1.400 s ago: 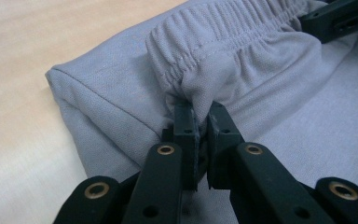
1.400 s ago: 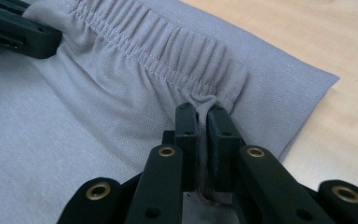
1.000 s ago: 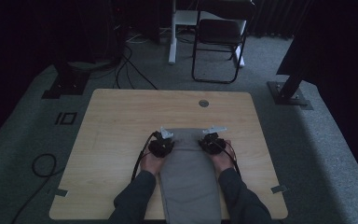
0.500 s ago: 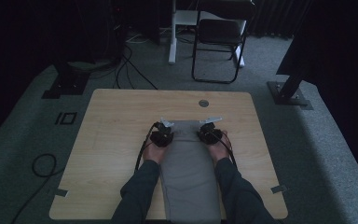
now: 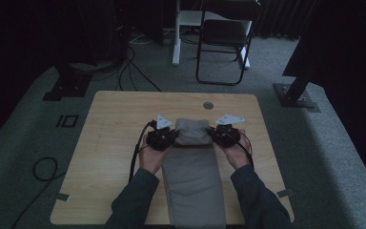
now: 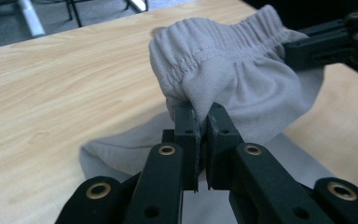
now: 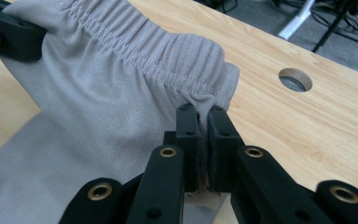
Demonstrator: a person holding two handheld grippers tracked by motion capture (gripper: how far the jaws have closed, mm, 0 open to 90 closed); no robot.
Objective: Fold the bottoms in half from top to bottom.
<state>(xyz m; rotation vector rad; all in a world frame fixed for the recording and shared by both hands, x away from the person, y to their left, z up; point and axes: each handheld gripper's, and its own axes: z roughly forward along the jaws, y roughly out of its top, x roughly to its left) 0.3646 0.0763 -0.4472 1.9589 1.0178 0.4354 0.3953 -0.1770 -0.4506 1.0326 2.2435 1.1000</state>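
A grey garment [image 5: 193,181] with an elastic waistband [image 5: 190,130] lies lengthwise on the wooden table [image 5: 119,124], its near end hanging over the front edge. My left gripper [image 5: 171,137] is shut on the waistband's left corner [image 6: 200,70]. My right gripper [image 5: 214,134] is shut on its right corner [image 7: 209,79]. In the left gripper view the jaws [image 6: 202,109] pinch a fold of cloth, as do the jaws [image 7: 203,112] in the right gripper view. The waistband end is held up off the table, stretched between the two grippers, and the rest trails down to the tabletop.
A round hole [image 5: 208,105] sits in the table just beyond the waistband. Bare wood lies to the left and right of the garment. Past the table stand a folding chair [image 5: 224,33] and two black stand bases [image 5: 66,86], with cables [image 5: 43,167] on the carpet.
Both hands have moved away from the person and upward. The waistband end has been raised off the table and carried toward the far side.
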